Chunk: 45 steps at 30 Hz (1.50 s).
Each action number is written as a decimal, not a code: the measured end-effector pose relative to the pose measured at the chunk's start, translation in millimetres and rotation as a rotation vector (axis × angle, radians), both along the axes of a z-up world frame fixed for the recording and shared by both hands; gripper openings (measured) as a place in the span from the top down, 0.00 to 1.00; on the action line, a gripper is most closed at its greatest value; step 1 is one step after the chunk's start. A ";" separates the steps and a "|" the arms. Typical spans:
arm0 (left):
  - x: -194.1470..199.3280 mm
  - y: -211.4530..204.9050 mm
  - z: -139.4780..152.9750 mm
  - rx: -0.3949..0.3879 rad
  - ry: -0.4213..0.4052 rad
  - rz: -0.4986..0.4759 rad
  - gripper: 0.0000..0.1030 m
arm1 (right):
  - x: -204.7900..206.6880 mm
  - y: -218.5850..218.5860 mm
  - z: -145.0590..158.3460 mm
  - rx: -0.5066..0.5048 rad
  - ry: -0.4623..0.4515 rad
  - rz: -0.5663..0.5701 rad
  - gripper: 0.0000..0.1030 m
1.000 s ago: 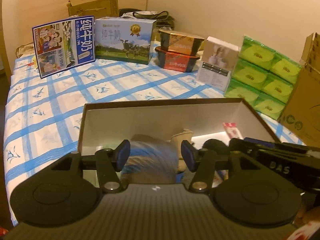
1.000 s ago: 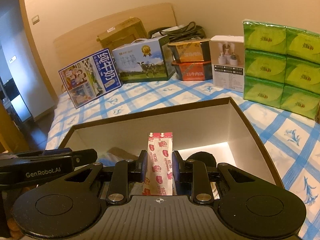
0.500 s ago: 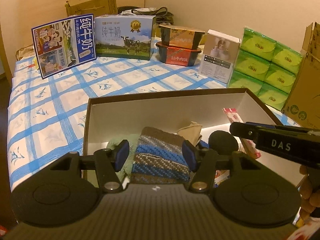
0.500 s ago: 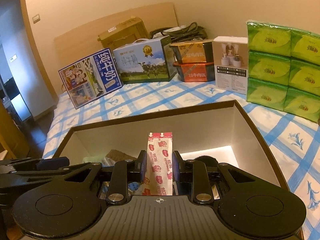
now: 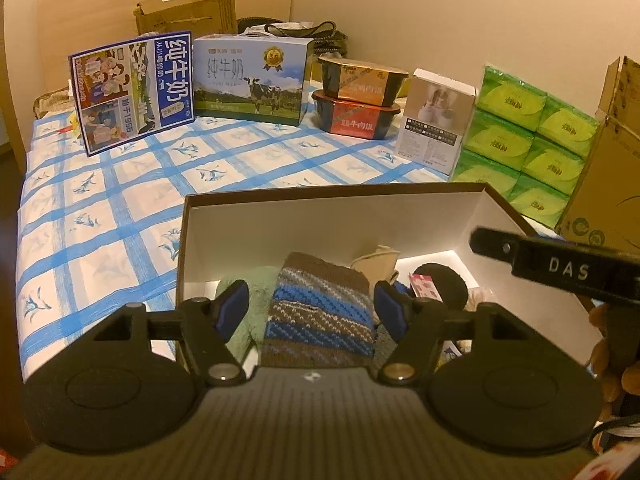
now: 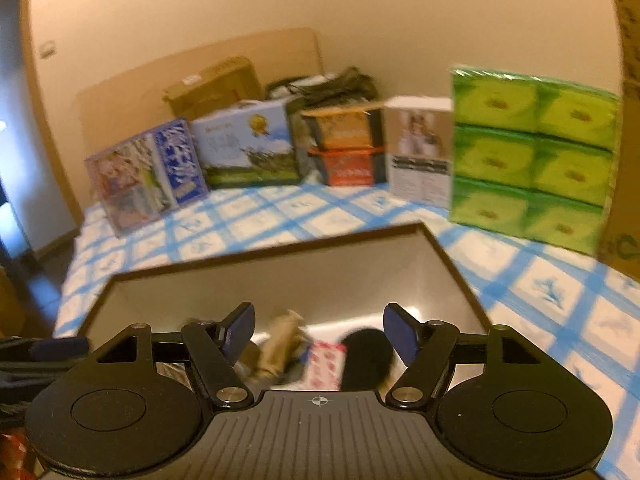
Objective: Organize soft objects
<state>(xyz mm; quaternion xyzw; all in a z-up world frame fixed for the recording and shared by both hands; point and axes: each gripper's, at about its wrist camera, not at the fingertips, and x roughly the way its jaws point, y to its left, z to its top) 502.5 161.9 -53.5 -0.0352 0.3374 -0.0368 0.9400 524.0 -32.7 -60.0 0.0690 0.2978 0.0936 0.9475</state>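
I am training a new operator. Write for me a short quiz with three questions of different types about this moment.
1. True or false: the right gripper is shut on the red-and-white printed packet.
2. Multiple choice: between the fingers of the left gripper lies A) a green tissue pack, B) the blue-and-brown striped knitted cloth, C) a milk carton.
3. Fill in: the soft things lie inside the brown-rimmed white cardboard ____.

Key: 1 false, its jaws stand wide open and the packet lies in the box; 2 B; 3 box.
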 end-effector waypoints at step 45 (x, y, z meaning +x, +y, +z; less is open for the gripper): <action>-336.6 -65.1 63.7 0.007 -0.031 0.089 0.19 | -333.8 -70.4 51.5 0.045 -0.007 0.116 0.30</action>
